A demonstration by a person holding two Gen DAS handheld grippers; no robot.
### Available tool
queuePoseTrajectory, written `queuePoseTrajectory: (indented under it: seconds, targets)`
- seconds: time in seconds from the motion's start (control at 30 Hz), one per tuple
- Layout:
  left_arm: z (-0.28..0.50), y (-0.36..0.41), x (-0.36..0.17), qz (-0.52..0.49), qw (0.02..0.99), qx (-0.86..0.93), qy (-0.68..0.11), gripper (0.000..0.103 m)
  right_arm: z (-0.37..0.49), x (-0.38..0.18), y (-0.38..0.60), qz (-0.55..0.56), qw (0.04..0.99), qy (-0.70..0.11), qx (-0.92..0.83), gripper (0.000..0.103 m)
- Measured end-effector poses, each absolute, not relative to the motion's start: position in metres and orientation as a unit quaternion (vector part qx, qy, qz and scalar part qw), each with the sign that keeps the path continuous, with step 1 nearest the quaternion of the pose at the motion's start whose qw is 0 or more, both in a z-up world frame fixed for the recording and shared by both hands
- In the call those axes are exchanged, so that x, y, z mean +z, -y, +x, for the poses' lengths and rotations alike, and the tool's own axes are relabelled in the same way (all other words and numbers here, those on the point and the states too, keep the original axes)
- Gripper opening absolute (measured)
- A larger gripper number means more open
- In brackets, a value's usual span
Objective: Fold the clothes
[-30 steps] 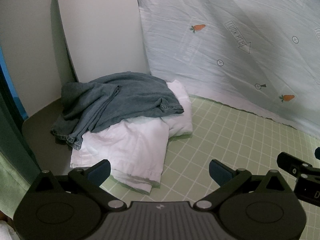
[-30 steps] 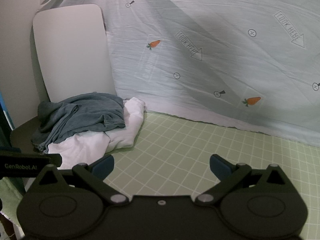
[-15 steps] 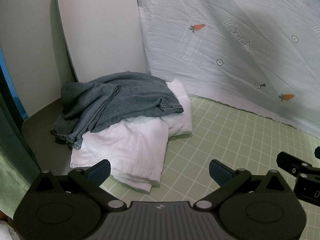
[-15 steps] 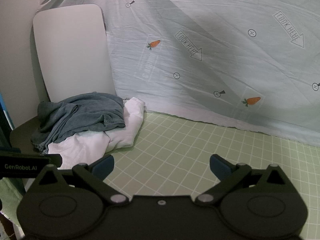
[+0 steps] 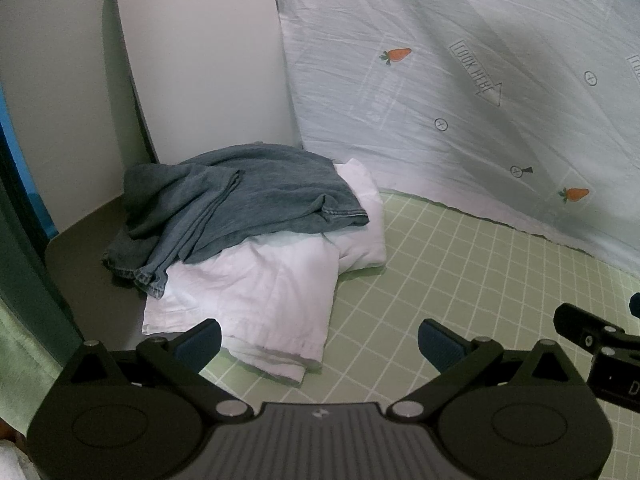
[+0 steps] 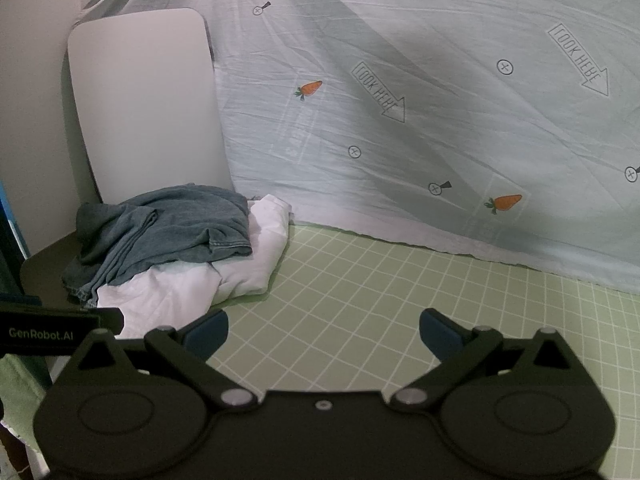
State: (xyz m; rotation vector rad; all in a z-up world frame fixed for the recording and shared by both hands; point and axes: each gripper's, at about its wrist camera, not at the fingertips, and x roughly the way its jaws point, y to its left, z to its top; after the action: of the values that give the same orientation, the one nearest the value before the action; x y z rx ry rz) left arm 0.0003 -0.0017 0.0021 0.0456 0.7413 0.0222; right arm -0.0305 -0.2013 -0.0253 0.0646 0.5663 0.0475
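Left hand-held gripper (image 5: 319, 339) wide open, empty, right hand-held gripper (image 6: 323, 330) likewise

A faded blue denim garment (image 5: 240, 196), coarse and matt with stitched hems, is heaped on smooth white cotton cloth (image 5: 256, 300). The green gridded mat (image 6: 400, 300) is seen as flat and matt. A thin, creased printed sheet (image 6: 440, 100) and a smooth matt white board (image 5: 200, 60) are shown behind.
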Motion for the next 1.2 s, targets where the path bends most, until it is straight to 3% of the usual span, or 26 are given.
queuePoseTrajectory:
  seconds: [0.73, 1.2]
  targets:
    - [0.028, -0.003, -0.020, 0.006, 0.913, 0.013, -0.408, 0.103, -0.010, -0.045, 0.212, 0.048, 0.948, -0.314, 0.003, 0.103]
    - [0.157, -0.069, -0.050, -0.032, 0.897, 0.102, -0.430, 0.103, 0.111, -0.074, 0.210, 0.014, 0.935, -0.354, 0.020, 0.103]
